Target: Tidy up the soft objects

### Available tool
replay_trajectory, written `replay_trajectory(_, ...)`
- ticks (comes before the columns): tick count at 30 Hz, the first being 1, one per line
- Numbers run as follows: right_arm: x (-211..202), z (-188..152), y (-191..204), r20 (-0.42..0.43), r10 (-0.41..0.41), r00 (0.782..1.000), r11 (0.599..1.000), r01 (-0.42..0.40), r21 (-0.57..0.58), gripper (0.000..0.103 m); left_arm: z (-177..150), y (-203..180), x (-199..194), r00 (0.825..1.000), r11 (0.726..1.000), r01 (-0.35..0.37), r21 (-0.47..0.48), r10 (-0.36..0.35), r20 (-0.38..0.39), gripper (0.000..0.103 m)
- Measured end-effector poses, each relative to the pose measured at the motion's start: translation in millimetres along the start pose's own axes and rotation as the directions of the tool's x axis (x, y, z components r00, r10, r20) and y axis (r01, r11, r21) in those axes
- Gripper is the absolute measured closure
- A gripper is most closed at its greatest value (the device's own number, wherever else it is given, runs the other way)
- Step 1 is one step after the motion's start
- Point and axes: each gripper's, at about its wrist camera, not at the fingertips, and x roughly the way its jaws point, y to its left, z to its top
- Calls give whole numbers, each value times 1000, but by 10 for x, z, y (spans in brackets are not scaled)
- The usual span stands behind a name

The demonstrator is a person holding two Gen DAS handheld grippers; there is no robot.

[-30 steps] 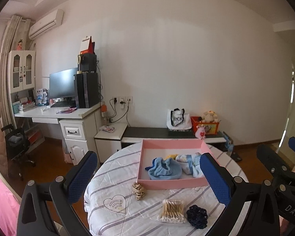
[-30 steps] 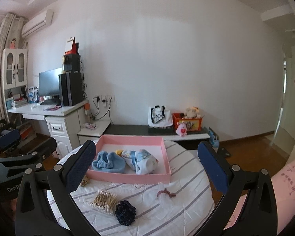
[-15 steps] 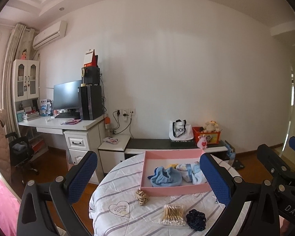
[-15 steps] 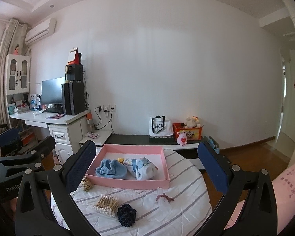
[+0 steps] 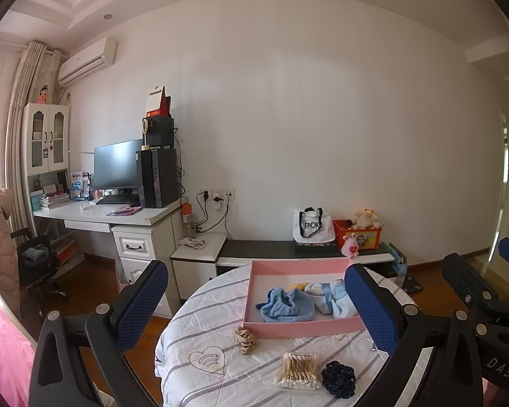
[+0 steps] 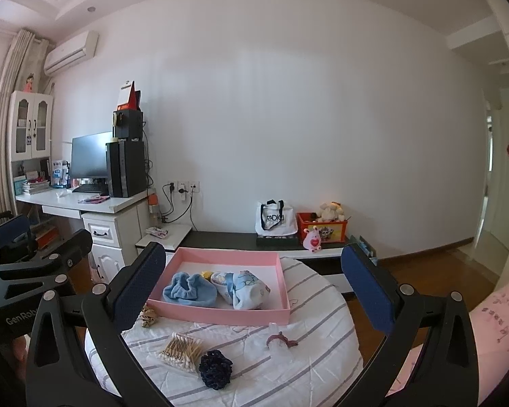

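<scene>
**Both grippers up and empty, soft things split between tray and counter**

I have my left gripper (image 5: 256, 302) hanging above the near left of the round counter (image 5: 200, 308), its blue pads spread wide with nothing between them. My right gripper (image 6: 251, 291) is the same: pads far apart, holding nothing, raised over the near edge.

On the striped cloth sits the pink tray (image 6: 186, 259), toward the far side. Inside it I see a light blue cloth (image 6: 190, 290) on the left, a patterned blue and white bundle (image 6: 244, 288) just beside it on the right, and a bit of something yellow (image 6: 207, 274) peeking out behind them.

Outside the tray, on the near part of the counter: a beige scrunchie (image 5: 245, 338) touching the tray's near left corner, a pack of cotton swabs (image 5: 298, 370) nearer to me, and a dark blue scrunchie (image 5: 338, 379) just right of the pack. In the right view I also pick out a small pink hair clip (image 6: 281, 339) lying near the tray's near right corner.

Far behind, a desk with a monitor (image 5: 117, 166) stands at the left wall.
</scene>
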Motion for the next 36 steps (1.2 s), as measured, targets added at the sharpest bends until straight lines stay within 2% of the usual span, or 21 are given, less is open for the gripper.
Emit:
replay_trajectory(11, 67, -27, 8, -19, -3, 1000, 1000, 3, 3, 0, -11, 1, 40, 1000, 1000, -12, 3, 12, -11, 0)
replay_trajectory(22, 251, -114, 102, -75, 10, 997, 1000, -10, -7, 0, -68, 61, 191, 998, 999, -38, 19, 39, -58, 0)
replay_trajectory(31, 635, -324, 322, -204, 48, 978, 998, -54, -24, 0, -185, 253, 613, 982, 998, -68, 5, 68, -178, 0)
replay_trajectory(36, 899, -464, 441, -282, 64, 957, 996, -78, -40, 0, -269, 391, 919, 962, 996, -91, -2, 87, -258, 0)
